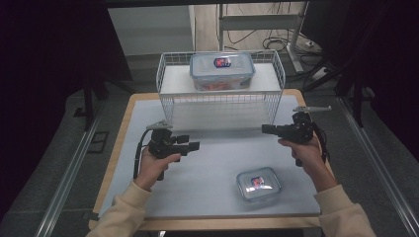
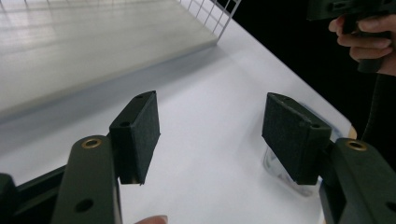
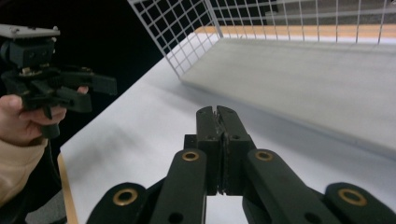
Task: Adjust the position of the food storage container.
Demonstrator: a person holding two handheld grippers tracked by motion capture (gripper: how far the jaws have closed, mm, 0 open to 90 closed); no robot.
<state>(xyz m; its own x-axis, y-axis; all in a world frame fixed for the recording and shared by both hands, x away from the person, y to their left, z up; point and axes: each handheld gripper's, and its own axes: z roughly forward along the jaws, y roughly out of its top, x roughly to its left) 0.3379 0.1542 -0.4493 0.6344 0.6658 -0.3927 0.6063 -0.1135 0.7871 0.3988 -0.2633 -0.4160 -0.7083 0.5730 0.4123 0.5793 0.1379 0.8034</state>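
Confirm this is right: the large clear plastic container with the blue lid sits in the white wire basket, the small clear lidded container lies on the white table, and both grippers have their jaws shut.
Not quite. Only the right gripper is shut, as the right gripper view shows. The left gripper stands open with nothing between its pads, as the left gripper view shows. The large container is in the wire basket; the small container lies on the table.

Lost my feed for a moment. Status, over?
Left gripper open, empty. Right gripper shut, empty. Small box on the table, untouched; big box in the basket. Nothing in the way.
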